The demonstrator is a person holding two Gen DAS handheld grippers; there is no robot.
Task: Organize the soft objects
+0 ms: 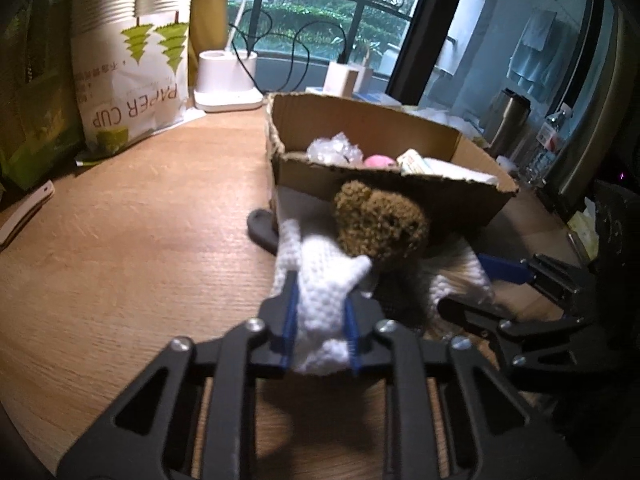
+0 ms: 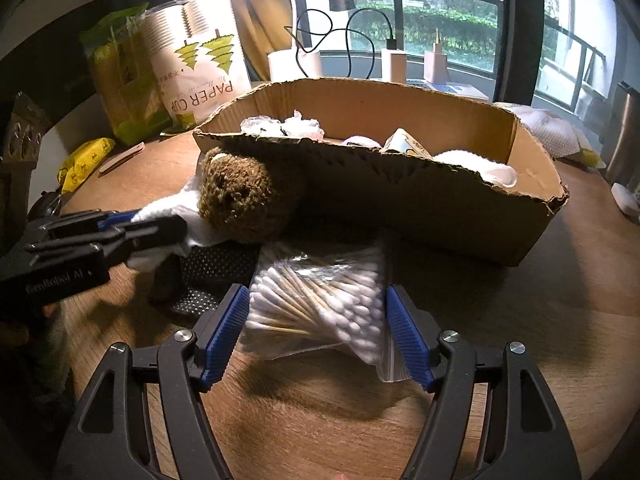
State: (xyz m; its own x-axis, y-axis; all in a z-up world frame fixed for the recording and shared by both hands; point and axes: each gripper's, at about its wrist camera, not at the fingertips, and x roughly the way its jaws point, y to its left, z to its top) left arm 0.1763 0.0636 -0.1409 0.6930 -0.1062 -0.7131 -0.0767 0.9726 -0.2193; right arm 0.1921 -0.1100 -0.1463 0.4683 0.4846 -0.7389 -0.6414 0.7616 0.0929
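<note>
My left gripper [image 1: 320, 312] is shut on the white body of a crocheted doll [image 1: 320, 292] with a fuzzy brown head [image 1: 380, 224], held just in front of the cardboard box [image 1: 400, 196]. In the right wrist view the doll [image 2: 240, 196] rests against the box wall [image 2: 400, 196], with the left gripper [image 2: 160, 232] on it from the left. My right gripper [image 2: 316, 320] is open, its blue pads either side of a clear bag of cotton swabs [image 2: 316, 300] lying on the table. The right gripper [image 1: 492, 284] also shows in the left wrist view.
The box holds crumpled plastic [image 1: 336, 148], a pink thing [image 1: 378, 161] and white items. A black dotted mat [image 2: 216, 268] lies under the doll. A paper cup pack [image 1: 132, 60], green bags [image 2: 116, 76], a white lamp base [image 1: 228, 80] and a steel flask [image 1: 508, 120] stand around the wooden table.
</note>
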